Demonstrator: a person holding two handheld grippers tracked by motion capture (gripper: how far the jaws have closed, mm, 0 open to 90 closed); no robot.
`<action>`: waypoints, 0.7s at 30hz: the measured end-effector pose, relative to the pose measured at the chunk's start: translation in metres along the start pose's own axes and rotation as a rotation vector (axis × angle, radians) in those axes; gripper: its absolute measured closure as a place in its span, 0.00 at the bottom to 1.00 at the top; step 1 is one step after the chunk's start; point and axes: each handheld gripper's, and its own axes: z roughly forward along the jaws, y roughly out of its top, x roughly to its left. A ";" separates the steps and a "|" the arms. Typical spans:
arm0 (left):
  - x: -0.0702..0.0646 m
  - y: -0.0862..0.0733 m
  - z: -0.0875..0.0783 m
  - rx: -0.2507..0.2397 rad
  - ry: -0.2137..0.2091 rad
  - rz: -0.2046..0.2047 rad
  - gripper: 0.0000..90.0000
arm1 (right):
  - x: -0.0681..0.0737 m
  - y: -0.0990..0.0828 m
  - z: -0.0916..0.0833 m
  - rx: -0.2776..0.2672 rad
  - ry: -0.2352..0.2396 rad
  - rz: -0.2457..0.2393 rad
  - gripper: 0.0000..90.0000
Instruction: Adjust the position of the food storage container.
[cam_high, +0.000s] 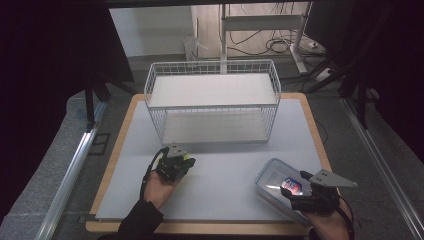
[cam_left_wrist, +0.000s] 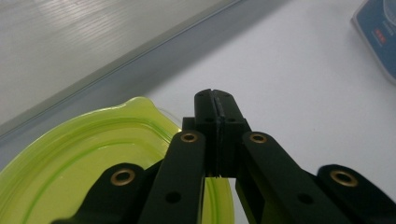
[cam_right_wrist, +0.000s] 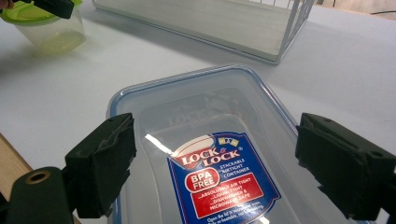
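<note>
A small clear tub with a lime-green lid (cam_high: 189, 161) (cam_left_wrist: 84, 154) (cam_right_wrist: 44, 25) stands on the white table left of centre. My left gripper (cam_high: 175, 165) (cam_left_wrist: 215, 100) sits over its lid, jaws shut pad to pad; nothing shows between the tips, and the lid runs under them. A clear rectangular Lock & Lock container (cam_high: 277, 180) (cam_right_wrist: 201, 121) with a blue and red label lies at the front right. My right gripper (cam_high: 299, 199) (cam_right_wrist: 224, 168) hovers at its near end, open wide, one pad beside each long edge.
A white wire basket rack (cam_high: 212, 65) (cam_right_wrist: 289, 28) with two shelf boards stands at the back middle of the table (cam_high: 225, 165); its lower board (cam_left_wrist: 70, 46) is just beyond the green lid. Metal rails flank the table on both sides.
</note>
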 end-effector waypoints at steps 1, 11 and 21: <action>0.001 0.000 0.000 -0.004 -0.001 -0.006 1.00 | 0.000 0.000 0.000 0.000 0.000 0.000 0.13; 0.002 -0.002 -0.002 0.005 -0.001 -0.013 1.00 | 0.001 0.000 0.001 0.007 -0.002 -0.010 0.14; 0.006 -0.007 0.006 0.066 0.040 -0.009 1.00 | 0.001 0.000 0.000 0.010 -0.007 -0.014 0.14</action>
